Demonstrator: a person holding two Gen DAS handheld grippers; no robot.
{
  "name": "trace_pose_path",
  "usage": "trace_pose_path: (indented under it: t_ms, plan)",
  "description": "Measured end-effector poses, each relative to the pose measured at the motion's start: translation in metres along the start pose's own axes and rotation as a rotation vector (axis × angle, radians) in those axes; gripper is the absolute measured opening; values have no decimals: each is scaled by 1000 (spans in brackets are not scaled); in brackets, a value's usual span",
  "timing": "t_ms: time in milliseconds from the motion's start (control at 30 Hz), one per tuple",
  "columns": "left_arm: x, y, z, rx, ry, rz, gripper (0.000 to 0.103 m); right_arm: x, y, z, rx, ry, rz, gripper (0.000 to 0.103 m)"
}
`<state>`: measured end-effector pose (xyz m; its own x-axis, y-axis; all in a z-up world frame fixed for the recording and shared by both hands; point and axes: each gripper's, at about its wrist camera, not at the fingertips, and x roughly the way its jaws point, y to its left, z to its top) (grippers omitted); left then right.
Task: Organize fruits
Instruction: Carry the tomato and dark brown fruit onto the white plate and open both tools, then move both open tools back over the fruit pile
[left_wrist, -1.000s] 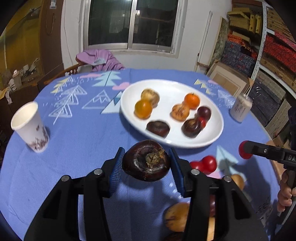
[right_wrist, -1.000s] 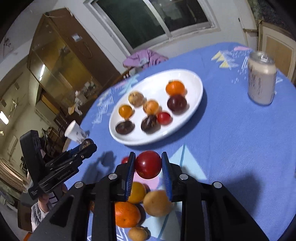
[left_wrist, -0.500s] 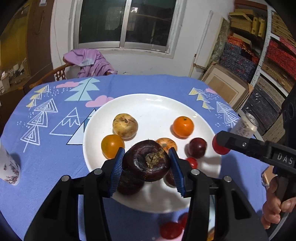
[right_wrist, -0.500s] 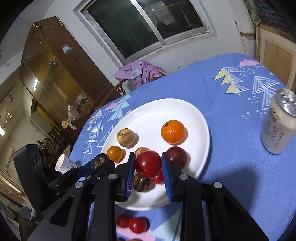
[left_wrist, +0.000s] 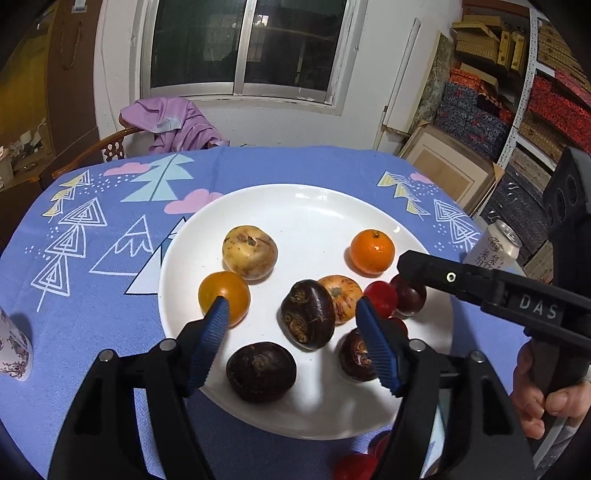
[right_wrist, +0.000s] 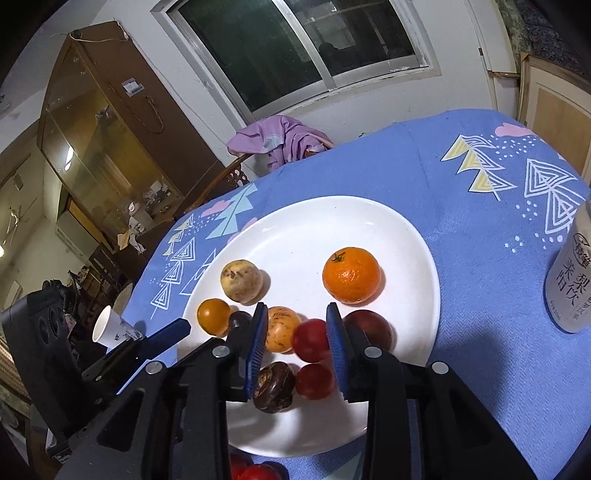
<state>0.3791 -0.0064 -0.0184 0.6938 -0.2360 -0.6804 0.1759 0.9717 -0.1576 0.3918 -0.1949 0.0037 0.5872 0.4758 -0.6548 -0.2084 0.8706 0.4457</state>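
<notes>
Task well along, by my read. The white plate (left_wrist: 295, 199) on the blue tabletop (left_wrist: 110, 332) now carries most of the fruit: a pale yellow fruit (left_wrist: 249, 252), a small orange tomato (left_wrist: 224, 297), a tangerine (left_wrist: 372, 251), a speckled orange fruit (left_wrist: 341, 297), a dark plum (right_wrist: 369, 326), two red tomatoes and three dark chestnut-like fruits.

My left gripper (left_wrist: 291, 336) hovers low over the near side of the plate, fingers spread wide, gripping nothing. The dark brown fruit (left_wrist: 307, 319) I carried lies on the plate between them, tipped on its side, leaning against the speckled orange fruit. Half a second ago it was clamped in those fingers above the plate; a second ago I was holding it over bare cloth short of the plate.

My right gripper (right_wrist: 297, 339) is over the right half of the plate. Its fingers have parted too, and the red tomato (right_wrist: 310, 339) sits between them on the plate, just beside the plum. I judge it released, though whether one pad touches it I cannot tell. Half a second ago it was pinched and held higher.

Left to do: a few red tomatoes (left_wrist: 356, 465) lie off the plate on the cloth at the near edge. The earlier right view showed more orange and tan fruit there; those are out of sight now. A can (right_wrist: 570, 280) and a paper cup (right_wrist: 107, 328) stand apart from the plate, not my concern.
</notes>
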Motion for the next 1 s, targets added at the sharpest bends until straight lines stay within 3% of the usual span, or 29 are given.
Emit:
trace_pose_path:
  t_ms: [167, 567, 633, 733, 933, 1000]
  plan:
    - [-18, 0, -2, 3, -28, -5, 69, -15, 13, -4, -22, -18, 25, 37]
    - [-95, 4, -54, 51, -81, 151, 71, -85, 57, -47, -93, -62, 37, 49]
    - [-107, 8, -68, 50, -92, 180, 78, -102, 54, -64, -83, -76, 43, 53]
    - [-126, 12, -91, 41, -102, 207, 79, -117, 44, -88, -63, -83, 41, 55]
    - [-151, 16, -128, 23, -100, 206, 86, -129, 20, -131, -36, -52, 6, 55]
    - [-156, 13, -139, 30, -97, 200, 90, -130, 15, -136, -20, -44, 10, 61]
